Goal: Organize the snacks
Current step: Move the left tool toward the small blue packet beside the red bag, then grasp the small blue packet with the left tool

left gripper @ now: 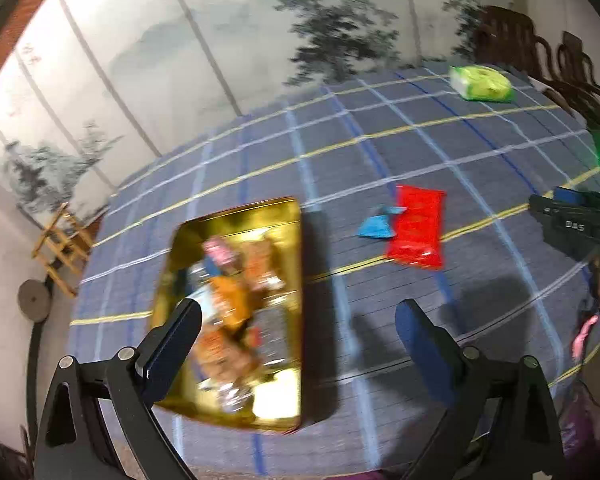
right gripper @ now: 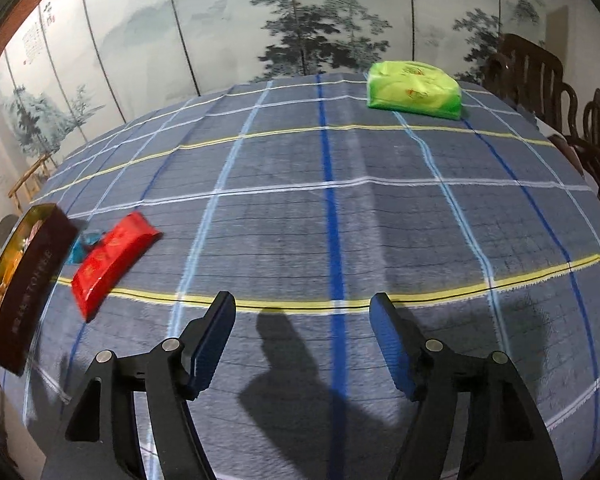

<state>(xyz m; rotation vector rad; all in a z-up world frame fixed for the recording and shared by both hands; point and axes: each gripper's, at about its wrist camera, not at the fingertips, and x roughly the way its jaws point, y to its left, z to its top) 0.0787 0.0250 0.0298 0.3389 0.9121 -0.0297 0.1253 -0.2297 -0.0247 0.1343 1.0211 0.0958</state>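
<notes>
A gold-lined tin box (left gripper: 284,216) holding several snack packets lies on the checked tablecloth, under my left gripper (left gripper: 298,314), which is open and empty, its left finger over the box. Right of the box lie a red packet (left gripper: 418,226) and a small blue packet (left gripper: 376,226). In the right wrist view the box (right gripper: 28,280) shows its dark side at the far left, with the red packet (right gripper: 112,260) and blue packet (right gripper: 82,246) beside it. My right gripper (right gripper: 302,312) hangs open over bare cloth, nothing between its fingers.
A green pack (right gripper: 414,90) lies at the table's far side, also in the left wrist view as a green pack (left gripper: 482,84). Dark wooden chairs (right gripper: 540,80) stand at the right edge. A painted screen backs the table. The right hand's gripper body (left gripper: 580,224) shows at the right.
</notes>
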